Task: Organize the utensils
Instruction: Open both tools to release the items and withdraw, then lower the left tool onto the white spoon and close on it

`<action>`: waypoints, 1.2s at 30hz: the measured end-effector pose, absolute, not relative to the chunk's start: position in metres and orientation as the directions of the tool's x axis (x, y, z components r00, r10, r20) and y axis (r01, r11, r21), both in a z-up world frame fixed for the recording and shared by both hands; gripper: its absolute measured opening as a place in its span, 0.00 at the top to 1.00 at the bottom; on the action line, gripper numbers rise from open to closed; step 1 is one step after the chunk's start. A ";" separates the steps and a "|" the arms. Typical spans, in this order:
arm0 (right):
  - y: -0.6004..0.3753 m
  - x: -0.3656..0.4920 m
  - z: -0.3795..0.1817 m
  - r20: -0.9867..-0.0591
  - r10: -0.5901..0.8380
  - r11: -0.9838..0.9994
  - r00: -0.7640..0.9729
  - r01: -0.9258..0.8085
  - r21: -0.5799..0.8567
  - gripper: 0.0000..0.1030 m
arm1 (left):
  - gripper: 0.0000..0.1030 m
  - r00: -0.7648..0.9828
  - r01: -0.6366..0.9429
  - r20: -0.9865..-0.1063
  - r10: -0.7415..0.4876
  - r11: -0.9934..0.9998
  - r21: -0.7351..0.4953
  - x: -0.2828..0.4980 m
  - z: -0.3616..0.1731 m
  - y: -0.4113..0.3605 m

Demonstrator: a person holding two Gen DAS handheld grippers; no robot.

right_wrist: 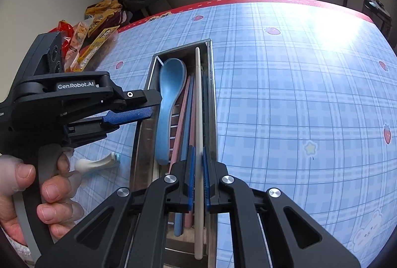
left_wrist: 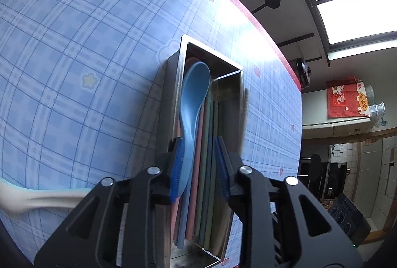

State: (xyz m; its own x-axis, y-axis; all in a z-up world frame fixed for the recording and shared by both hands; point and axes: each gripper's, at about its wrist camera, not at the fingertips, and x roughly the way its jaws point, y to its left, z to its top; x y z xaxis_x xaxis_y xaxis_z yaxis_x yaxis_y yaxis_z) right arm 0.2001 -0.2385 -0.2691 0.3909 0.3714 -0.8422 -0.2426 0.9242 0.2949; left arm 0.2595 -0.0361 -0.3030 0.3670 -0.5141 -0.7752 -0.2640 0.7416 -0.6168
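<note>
Chopsticks in pink, blue and green (left_wrist: 202,168) lie lengthwise in the narrow steel tray (right_wrist: 213,99) on the blue checked tablecloth (right_wrist: 297,106). Also in the tray is the blue spoon (right_wrist: 168,99), its bowl toward the far end and its handle leaning on the left wall. The left gripper (left_wrist: 198,166) hangs over the tray with its jaws apart; the spoon handle runs between them and lies against the left pad, while the right pad is clear of it. The right gripper (right_wrist: 198,178) is clamped on 1 white chopstick (right_wrist: 197,119), which lies along the right side of the tray. On the cloth left of the tray rests 1 white spoon (right_wrist: 96,163). Snack packets (right_wrist: 86,44) sit at the far left corner of the table.
</note>
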 end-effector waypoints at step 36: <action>-0.185 0.103 -0.238 -0.866 0.314 0.905 0.389 -0.399 0.149 0.10 | 0.09 0.479 -0.165 -0.857 -0.189 0.940 -0.299 0.072 -0.256 0.145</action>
State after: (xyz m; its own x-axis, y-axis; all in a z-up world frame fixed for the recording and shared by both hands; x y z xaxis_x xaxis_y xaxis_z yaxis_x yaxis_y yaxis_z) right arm 0.1025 -0.1851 -0.2380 0.3895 0.3141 -0.8658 -0.3988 0.9049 0.1489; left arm 0.0721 0.1450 -0.2557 0.4787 -0.1886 -0.8575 -0.1655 0.9398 -0.2991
